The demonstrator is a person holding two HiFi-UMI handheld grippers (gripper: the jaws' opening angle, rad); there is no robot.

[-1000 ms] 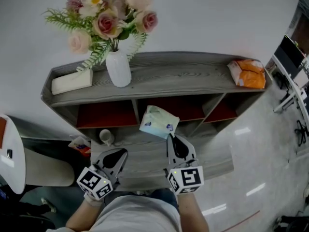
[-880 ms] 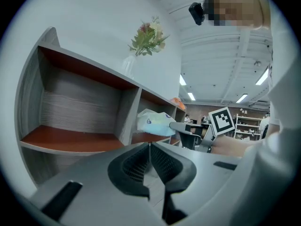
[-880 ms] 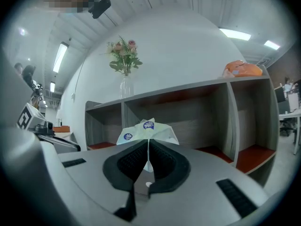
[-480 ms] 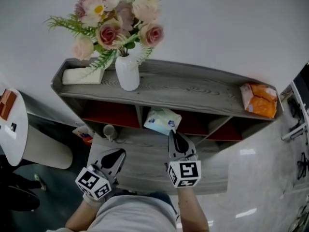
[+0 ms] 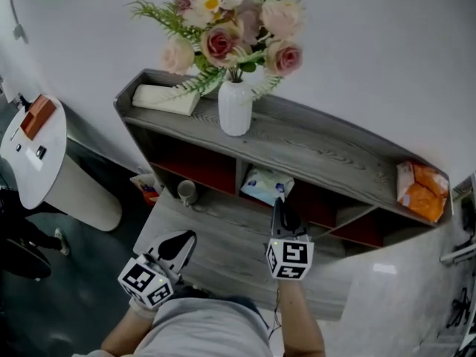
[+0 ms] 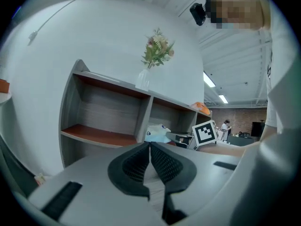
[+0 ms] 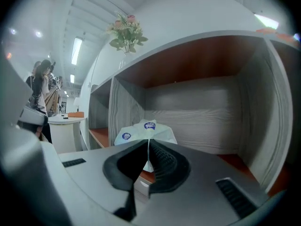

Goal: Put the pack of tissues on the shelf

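The pack of tissues, pale with blue round marks, hangs at the mouth of the middle compartment of the grey shelf. My right gripper is shut on the pack's near edge. In the right gripper view the tissue pack sits just past the closed jaws of the right gripper, above the compartment's red-brown floor. My left gripper is lower left, over the shelf's low front ledge, shut and empty. The left gripper view shows the tissue pack off to its right.
A white vase of flowers and a white box stand on the shelf top, with an orange packet at its right end. A cup sits on the lower ledge. A white round stand is at left.
The right gripper has carried the pack forward, from in front of the shelf into the mouth of the middle compartment. The left gripper has kept its place.
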